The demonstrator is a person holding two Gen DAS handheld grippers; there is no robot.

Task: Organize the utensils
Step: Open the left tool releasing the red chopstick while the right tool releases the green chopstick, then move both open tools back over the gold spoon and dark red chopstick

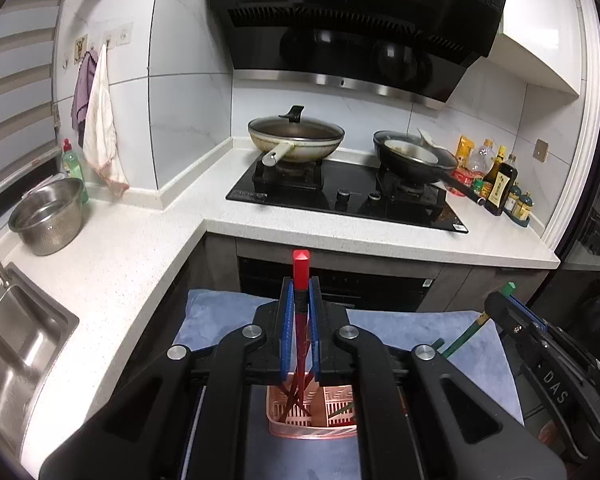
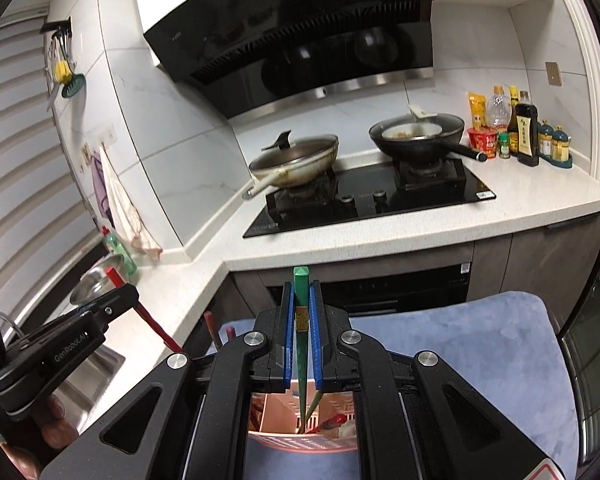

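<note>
My left gripper (image 1: 301, 285) is shut on a pair of red chopsticks (image 1: 301, 264) that stand nearly upright. Their lower ends reach into the left compartment of a pink slotted utensil basket (image 1: 340, 432). The basket sits on a blue cloth (image 1: 220, 316). My right gripper (image 2: 301, 286) is shut on green chopsticks (image 2: 301, 276), whose tips dip into the same basket (image 2: 268, 416). Each gripper shows in the other's view: the right gripper (image 1: 508, 308) with its green chopsticks (image 1: 466, 334), and the left gripper (image 2: 126, 294) with its red chopsticks (image 2: 156, 326).
A white L-shaped counter (image 1: 140, 264) carries a steel colander bowl (image 1: 48, 216) and a sink (image 1: 16, 344) at the left. On the black hob (image 1: 340, 196) sit a lidded pan (image 1: 296, 136) and a black wok (image 1: 416, 156). Condiment bottles (image 1: 500, 180) stand at the right.
</note>
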